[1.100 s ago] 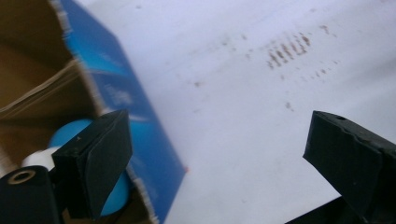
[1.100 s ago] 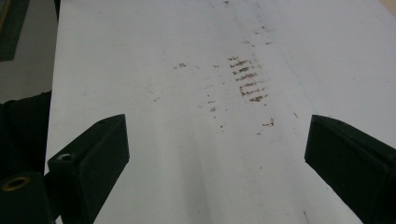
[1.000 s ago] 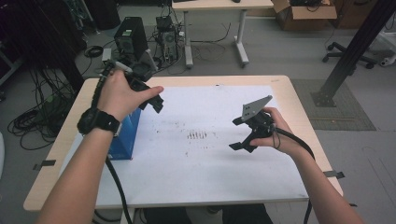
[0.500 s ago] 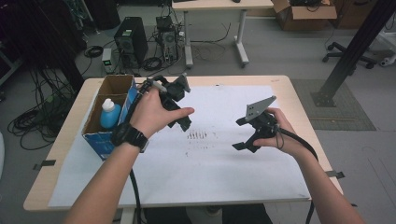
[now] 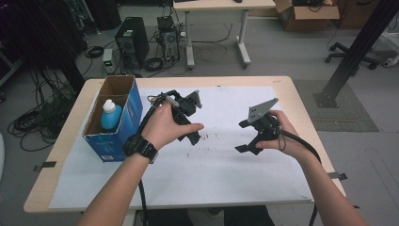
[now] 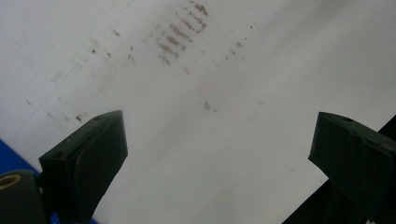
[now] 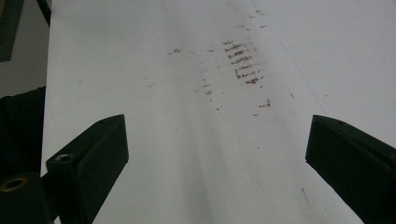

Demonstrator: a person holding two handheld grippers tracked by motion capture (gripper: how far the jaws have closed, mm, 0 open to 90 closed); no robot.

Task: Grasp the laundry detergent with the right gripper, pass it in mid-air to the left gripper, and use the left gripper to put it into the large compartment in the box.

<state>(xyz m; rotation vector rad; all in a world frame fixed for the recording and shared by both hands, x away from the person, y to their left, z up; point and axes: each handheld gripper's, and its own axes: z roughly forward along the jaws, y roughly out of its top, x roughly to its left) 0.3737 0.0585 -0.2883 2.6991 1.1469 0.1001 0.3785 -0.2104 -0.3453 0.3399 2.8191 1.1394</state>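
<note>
Left tongs (image 5: 190, 123) have swung away from the blue box (image 5: 114, 118) and now sit over the smudged middle of the white sheet (image 5: 226, 174), jaws wide with nothing between them. Right tongs (image 5: 248, 136) hover near them over the same smudges (image 7: 240, 60), also wide and empty. Box stands at the table's (image 5: 301, 101) left side, bottle (image 5: 110, 115) upright inside.

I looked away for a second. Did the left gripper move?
Yes. The left gripper moved rightward, off the blue box and out over the white paper.
</note>
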